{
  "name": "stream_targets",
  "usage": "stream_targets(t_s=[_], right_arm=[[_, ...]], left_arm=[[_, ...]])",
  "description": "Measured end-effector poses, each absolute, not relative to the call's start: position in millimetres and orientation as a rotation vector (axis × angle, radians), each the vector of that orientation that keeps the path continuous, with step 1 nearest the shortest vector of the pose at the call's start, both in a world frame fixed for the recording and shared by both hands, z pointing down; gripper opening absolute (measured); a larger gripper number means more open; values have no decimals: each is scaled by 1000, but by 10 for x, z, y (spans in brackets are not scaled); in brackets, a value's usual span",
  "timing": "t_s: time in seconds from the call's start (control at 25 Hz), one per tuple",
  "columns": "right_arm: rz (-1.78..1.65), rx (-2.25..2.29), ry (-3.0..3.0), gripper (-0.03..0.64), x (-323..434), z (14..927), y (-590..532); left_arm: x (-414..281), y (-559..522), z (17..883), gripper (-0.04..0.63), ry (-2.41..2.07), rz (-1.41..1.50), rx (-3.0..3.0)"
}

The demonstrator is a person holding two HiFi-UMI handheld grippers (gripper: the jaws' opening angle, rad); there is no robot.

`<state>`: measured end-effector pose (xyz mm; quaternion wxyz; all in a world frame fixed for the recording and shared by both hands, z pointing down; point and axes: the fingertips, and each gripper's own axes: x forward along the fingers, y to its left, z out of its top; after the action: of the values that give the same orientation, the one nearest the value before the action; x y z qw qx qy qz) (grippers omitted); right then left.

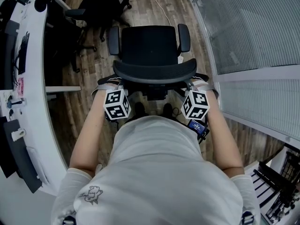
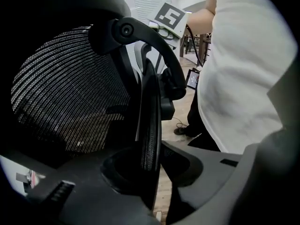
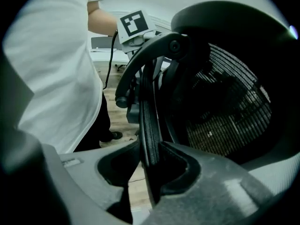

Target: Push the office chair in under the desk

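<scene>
A black office chair [image 1: 149, 45] stands on the wood floor in front of me, its seat pointing away and its mesh backrest [image 1: 154, 72] nearest me. My left gripper [image 1: 110, 84] holds the backrest's left end and my right gripper [image 1: 197, 84] its right end. In the left gripper view the backrest's rim [image 2: 149, 125] runs upright between the jaws of the left gripper [image 2: 152, 159], which close on it. The right gripper view shows the same: the rim [image 3: 149, 125] is pinched in the right gripper [image 3: 150, 164], with mesh [image 3: 229, 108] beside it.
A curved white desk [image 1: 33, 102] with small items runs down the left side. A second dark chair [image 1: 93, 8] sits at the upper left. A glass partition with blinds [image 1: 248, 32] lines the right, and a black rack [image 1: 281, 182] stands at the lower right.
</scene>
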<state>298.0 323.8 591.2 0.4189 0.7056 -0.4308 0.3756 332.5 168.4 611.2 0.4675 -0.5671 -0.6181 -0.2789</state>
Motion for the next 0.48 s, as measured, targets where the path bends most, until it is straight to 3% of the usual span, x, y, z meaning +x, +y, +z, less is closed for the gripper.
stream_targets(t_s=[0.48], right_arm=[[867, 1726, -1118, 117, 2976, 5867, 3189]], left_arm=[[3268, 1623, 6080, 100, -1499, -732, -1400]])
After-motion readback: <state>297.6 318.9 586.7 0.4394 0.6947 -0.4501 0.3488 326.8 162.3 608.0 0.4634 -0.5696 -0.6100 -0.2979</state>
